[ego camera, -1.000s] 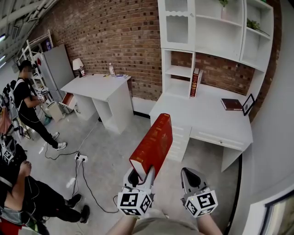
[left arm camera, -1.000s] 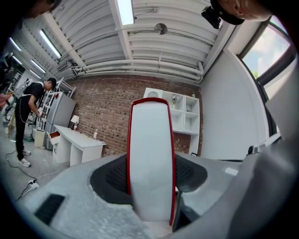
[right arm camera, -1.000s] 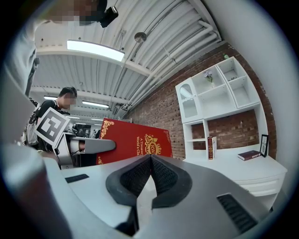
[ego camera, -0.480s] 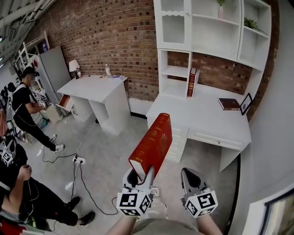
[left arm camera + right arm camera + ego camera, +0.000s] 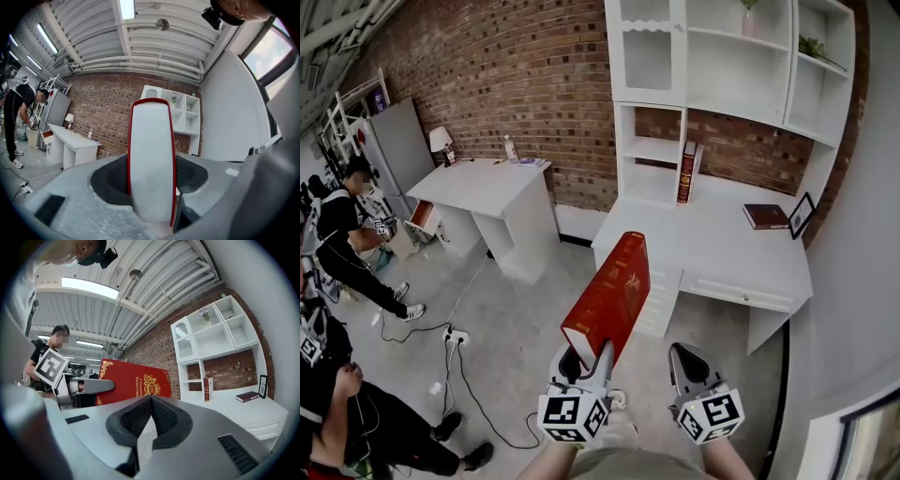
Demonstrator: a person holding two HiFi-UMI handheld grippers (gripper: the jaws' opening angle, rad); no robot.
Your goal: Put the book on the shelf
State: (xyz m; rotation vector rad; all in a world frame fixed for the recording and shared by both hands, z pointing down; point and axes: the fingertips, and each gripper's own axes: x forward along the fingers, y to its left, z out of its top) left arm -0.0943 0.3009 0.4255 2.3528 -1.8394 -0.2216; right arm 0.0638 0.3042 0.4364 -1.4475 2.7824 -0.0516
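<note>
while the red book (image 5: 611, 298) sits clamped by its lower end in my left gripper (image 5: 581, 359), its long axis leans up and forward toward the white shelf unit (image 5: 692, 66), which stands ahead and a little right, well apart from it. my right gripper (image 5: 692, 364) rides just beside, jaws pressed together on nothing, so the left hand owns this one. the lower cubby (image 5: 656, 150) beside the upright book (image 5: 684, 172) looks likeliest to me. there's open floor ahead, but i'd keep that top corner clear of the desk (image 5: 712, 253) edge and stand it vertical going in.
</note>
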